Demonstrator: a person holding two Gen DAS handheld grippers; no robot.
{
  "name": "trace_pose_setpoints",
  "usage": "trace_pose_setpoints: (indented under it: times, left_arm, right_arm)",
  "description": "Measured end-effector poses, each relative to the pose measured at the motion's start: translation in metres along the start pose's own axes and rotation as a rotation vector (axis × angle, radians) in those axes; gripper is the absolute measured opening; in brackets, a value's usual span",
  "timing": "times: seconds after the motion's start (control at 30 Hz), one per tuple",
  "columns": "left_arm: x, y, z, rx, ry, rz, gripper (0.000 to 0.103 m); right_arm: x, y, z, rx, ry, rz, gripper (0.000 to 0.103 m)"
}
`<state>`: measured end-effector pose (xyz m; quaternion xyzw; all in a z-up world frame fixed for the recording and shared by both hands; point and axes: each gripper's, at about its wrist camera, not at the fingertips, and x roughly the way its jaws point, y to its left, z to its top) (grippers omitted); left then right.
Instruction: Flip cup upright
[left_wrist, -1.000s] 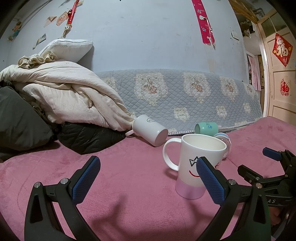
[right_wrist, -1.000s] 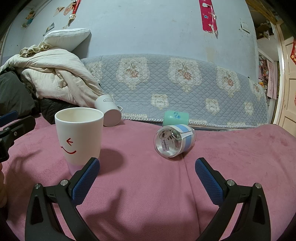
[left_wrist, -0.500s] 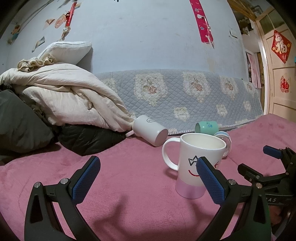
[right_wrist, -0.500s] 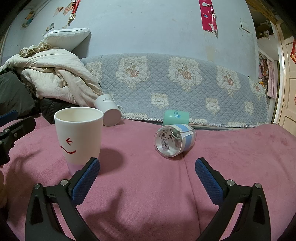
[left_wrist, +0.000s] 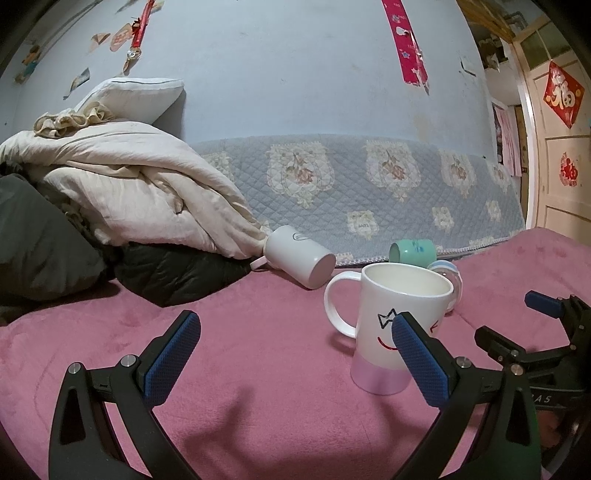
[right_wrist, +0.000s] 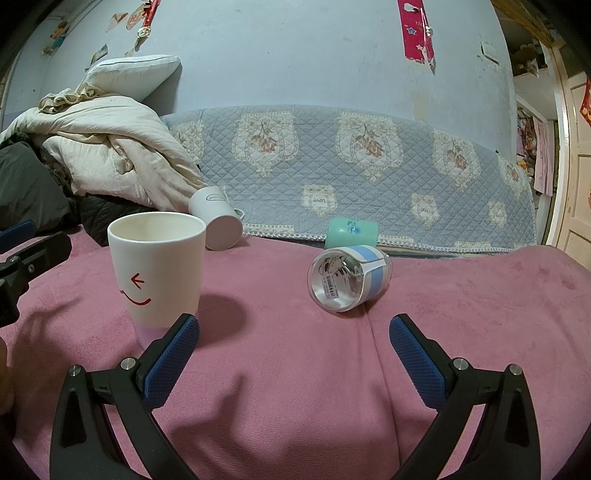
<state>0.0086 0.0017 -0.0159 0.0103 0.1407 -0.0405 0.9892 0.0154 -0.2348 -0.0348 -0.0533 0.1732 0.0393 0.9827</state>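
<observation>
A white mug with a smiley face and lilac base (left_wrist: 395, 325) (right_wrist: 157, 273) stands upright on the pink blanket. A clear cup with a blue band (right_wrist: 349, 280) (left_wrist: 451, 282) lies on its side behind it. A plain white mug (left_wrist: 299, 256) (right_wrist: 216, 219) lies tipped by the bedding. A mint green cup (left_wrist: 413, 252) (right_wrist: 351, 230) lies on its side at the back. My left gripper (left_wrist: 295, 363) is open and empty, left of the upright mug. My right gripper (right_wrist: 293, 362) is open and empty, in front of the clear cup.
A heap of cream quilts and a pillow (left_wrist: 122, 173) with dark clothing (left_wrist: 173, 273) fills the back left. A quilted grey cover (right_wrist: 351, 173) runs along the wall. A door (left_wrist: 561, 155) stands at the far right.
Both grippers stay open and nearly still. The left wrist view has crept slightly; the cups have not moved.
</observation>
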Motion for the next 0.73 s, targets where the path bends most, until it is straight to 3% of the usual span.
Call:
trace_pose_setpoints:
  times: [0.73]
  left_arm:
    - [-0.0007, 0.0005, 0.0009, -0.003, 0.004, -0.002, 0.103]
  right_arm:
    - [0.0008, -0.0002, -0.0008, 0.0, 0.004, 0.001, 0.103]
